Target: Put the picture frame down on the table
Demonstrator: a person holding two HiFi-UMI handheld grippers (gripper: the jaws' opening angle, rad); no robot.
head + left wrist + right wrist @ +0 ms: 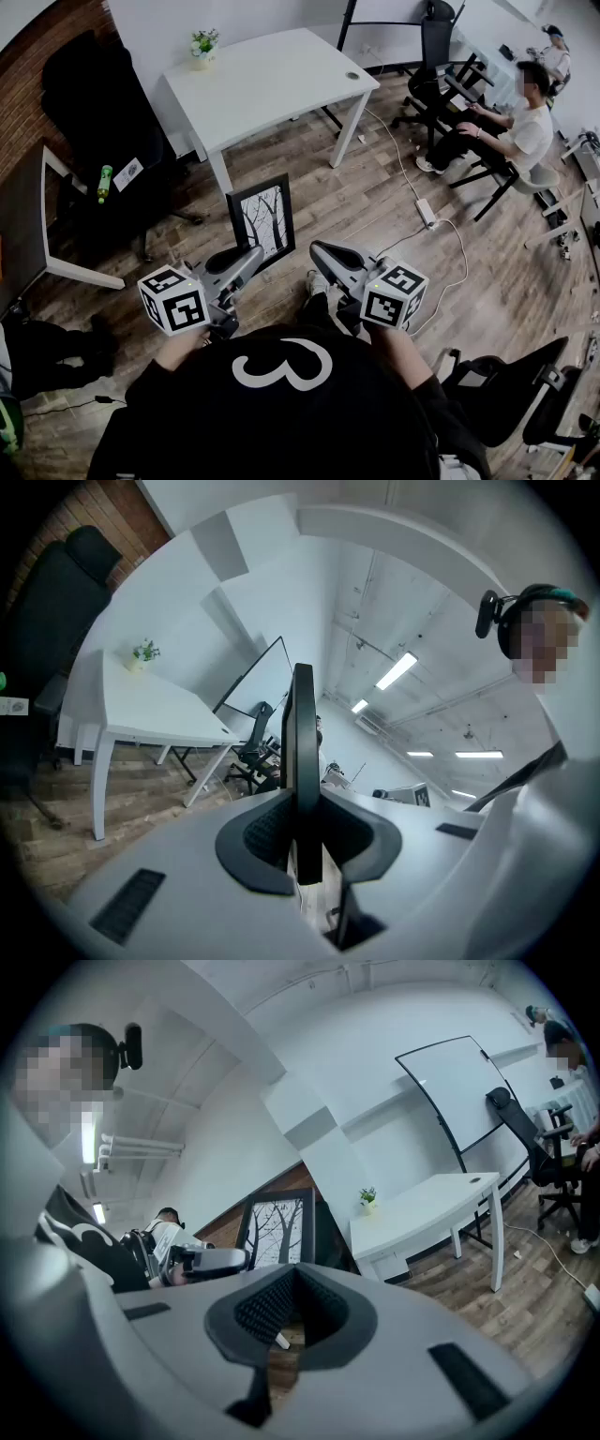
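In the head view, the left gripper [246, 261] held the picture frame [261, 217] upright by its lower edge. The frame was in the air above the wooden floor [394, 187] and well apart from the white table [272, 80]. A small potted plant [203, 42] stood at the tabletop's far left corner, and most of the top was free. The right gripper [323, 253] hung just beside the left one and touched nothing.

In the left gripper view, the frame appeared edge-on between the jaws. They stood narrowly parted, with their pads pressed against its two faces. The table lay ahead and to the left.

In the right gripper view, the pads seemed to meet at their tips, though the wide lens made a fine gap hard to rule out. Nothing lay between them. The frame's tree print showed ahead, in the other gripper.

The frame had yet to reach the table. A good approach would be to keep the clamp firm and carry the frame over the tabletop's near edge. It should go down away from the plant's corner, with the grip released only once the frame was fully supported. The free gripper could steady the frame's upper edge.
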